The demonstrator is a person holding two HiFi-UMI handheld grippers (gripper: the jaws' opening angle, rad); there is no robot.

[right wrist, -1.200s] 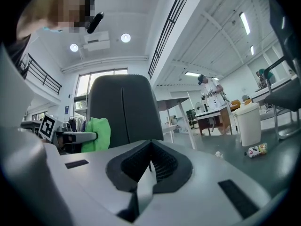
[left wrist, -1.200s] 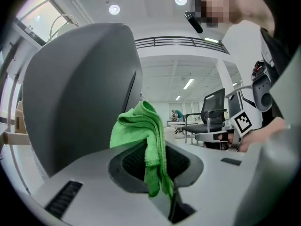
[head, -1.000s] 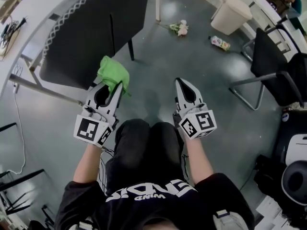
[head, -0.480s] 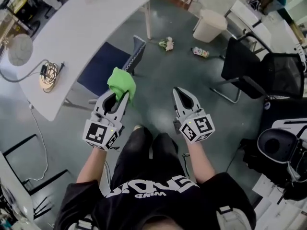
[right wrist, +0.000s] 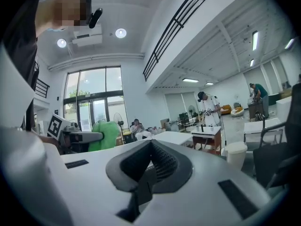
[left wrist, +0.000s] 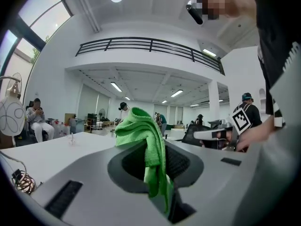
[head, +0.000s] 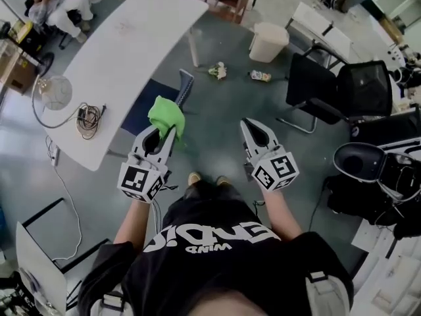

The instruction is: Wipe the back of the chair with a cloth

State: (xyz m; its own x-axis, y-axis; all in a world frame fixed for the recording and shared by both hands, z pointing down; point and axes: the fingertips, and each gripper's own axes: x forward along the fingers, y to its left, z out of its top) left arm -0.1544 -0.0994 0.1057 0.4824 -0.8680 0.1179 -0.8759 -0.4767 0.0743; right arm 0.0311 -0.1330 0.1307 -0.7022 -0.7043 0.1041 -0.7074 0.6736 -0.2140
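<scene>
Head view: you've risen since a second ago, so chair (head: 148, 105) now looks smaller and lower, seat part under white table (head: 125, 51), chair back (head: 185, 89) clear of table edge. Both grippers well apart from it. Your left gripper (head: 162, 134) stays clenched on green cloth (head: 166, 115), bunched above jaw tips. Your right gripper (head: 253, 129) is pinched closed, nothing between jaws. No wiping contact yet. Likely repositioning; cloth must next come down onto chair back.

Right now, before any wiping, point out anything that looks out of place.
Two small items lie loose on the floor beside the beige bin: what looks like a flower bunch and a packet. They look dropped, not binned. Nothing else stands out.
</scene>
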